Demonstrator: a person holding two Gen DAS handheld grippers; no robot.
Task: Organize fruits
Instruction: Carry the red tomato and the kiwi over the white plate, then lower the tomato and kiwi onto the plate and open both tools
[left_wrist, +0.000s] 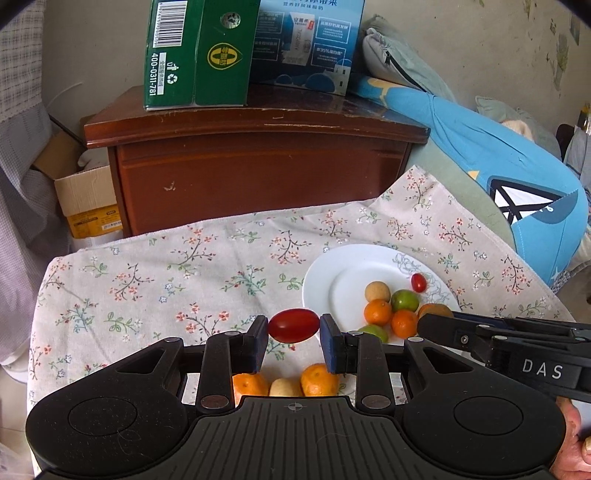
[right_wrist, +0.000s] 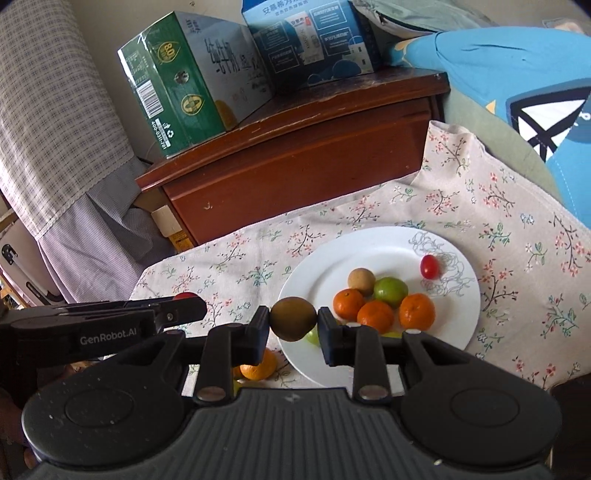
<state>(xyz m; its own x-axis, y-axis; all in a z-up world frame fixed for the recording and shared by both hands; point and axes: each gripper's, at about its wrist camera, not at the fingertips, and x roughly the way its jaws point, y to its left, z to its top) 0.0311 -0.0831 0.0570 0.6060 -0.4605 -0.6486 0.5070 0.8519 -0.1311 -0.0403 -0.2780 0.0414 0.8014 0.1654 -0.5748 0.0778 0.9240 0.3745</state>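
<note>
My left gripper (left_wrist: 294, 326) is shut on a red cherry tomato (left_wrist: 294, 325), held above the floral cloth just left of the white plate (left_wrist: 343, 266). My right gripper (right_wrist: 293, 320) is shut on a brown-green round fruit (right_wrist: 293, 318), held over the plate's (right_wrist: 369, 247) near left rim. On the plate lie several small oranges (right_wrist: 416, 311), a green fruit (right_wrist: 390, 291), a tan fruit (right_wrist: 362, 281) and a second cherry tomato (right_wrist: 429, 266). Under the left gripper, two oranges (left_wrist: 320, 379) and a tan fruit (left_wrist: 285, 387) lie on the cloth.
A brown wooden cabinet (left_wrist: 258, 162) stands behind the table, with a green carton (left_wrist: 199, 55) and a blue carton (left_wrist: 306, 40) on top. A blue cushion (left_wrist: 509, 166) lies at the right. A cardboard box (left_wrist: 88, 199) sits at the left on the floor.
</note>
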